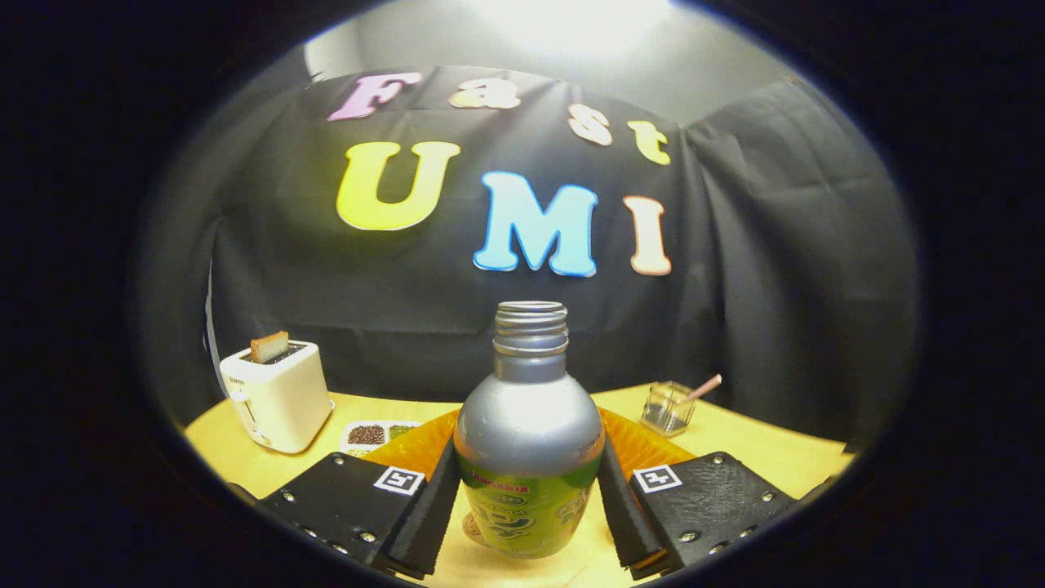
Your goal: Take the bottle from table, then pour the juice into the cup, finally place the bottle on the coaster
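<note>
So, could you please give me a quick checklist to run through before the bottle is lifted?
1. Bottle between both fingers: ok.
2. Fingers pressing its sides: ok, both appear in contact.
3. Bottle upright: ok.
4. Cap off, neck open for pouring: ok.
5. Glass cup with a straw, beyond the fingers and clear of the bottle: ok.
6. Juice level inside the bottle: cannot tell.
</note>
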`<action>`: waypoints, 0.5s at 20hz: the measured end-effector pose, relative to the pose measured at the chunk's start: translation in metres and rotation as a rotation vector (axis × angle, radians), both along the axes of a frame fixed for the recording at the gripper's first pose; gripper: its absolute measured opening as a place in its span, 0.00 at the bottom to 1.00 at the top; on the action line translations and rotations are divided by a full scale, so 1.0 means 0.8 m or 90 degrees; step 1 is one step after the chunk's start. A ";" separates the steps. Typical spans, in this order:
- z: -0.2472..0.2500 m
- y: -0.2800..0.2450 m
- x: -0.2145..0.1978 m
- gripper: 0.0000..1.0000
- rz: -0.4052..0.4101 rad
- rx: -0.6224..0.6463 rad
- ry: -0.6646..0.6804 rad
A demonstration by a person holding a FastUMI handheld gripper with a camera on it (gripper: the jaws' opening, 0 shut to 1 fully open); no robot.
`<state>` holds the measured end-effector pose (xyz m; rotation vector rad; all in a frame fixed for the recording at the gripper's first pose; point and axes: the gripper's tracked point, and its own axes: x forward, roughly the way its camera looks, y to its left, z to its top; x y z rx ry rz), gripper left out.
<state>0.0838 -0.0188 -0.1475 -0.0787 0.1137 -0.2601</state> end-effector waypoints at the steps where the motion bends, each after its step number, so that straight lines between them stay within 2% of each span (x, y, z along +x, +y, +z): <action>1: 0.012 0.008 0.003 0.78 0.010 -0.009 -0.012; 6: 0.011 0.007 0.009 0.78 0.011 -0.011 -0.011; 10: -0.015 0.006 0.028 0.78 0.021 0.043 -0.001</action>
